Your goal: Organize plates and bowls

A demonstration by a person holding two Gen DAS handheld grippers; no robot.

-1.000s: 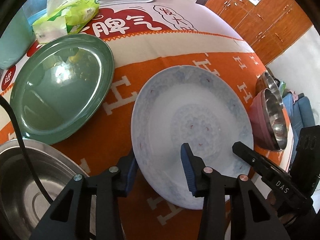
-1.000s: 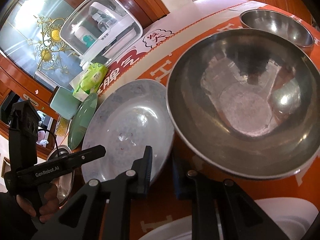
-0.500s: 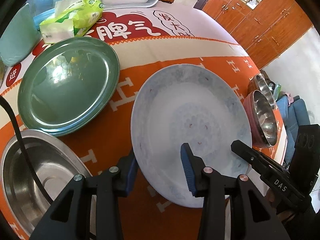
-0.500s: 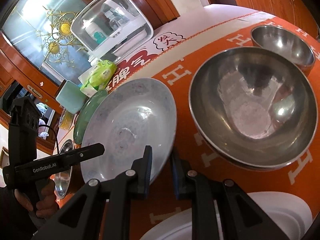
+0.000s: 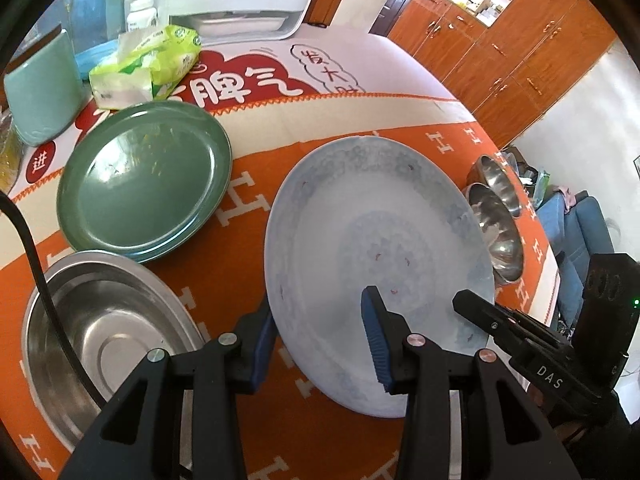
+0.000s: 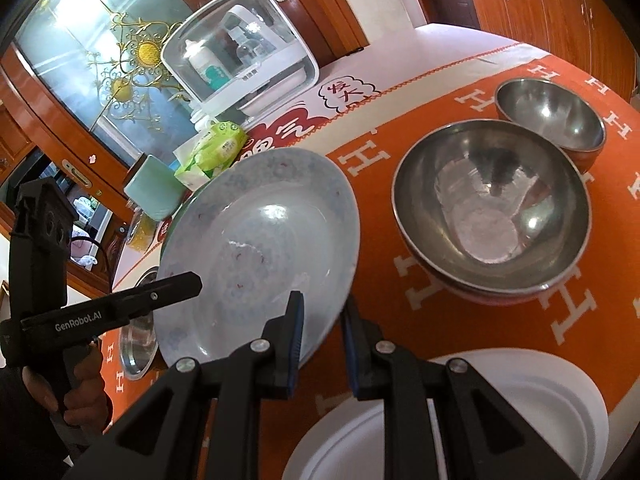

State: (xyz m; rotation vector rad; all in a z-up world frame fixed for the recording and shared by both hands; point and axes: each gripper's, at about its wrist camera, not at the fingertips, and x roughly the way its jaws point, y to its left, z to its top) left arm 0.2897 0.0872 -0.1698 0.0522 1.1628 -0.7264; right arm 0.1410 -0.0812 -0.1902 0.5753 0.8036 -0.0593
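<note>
Both claws clamped on the pale blue plate, same grip as a sec ago: left gripper pinches its near-left rim, right gripper its near-right rim. Plate now lifted clear of the orange tablecloth and tilted; earlier it sat lower, close to the cloth. More table shows vs before: green plate far left of left claw, steel basin just left of it, steel bowls ahead-right of right claw, white plates under it
</note>
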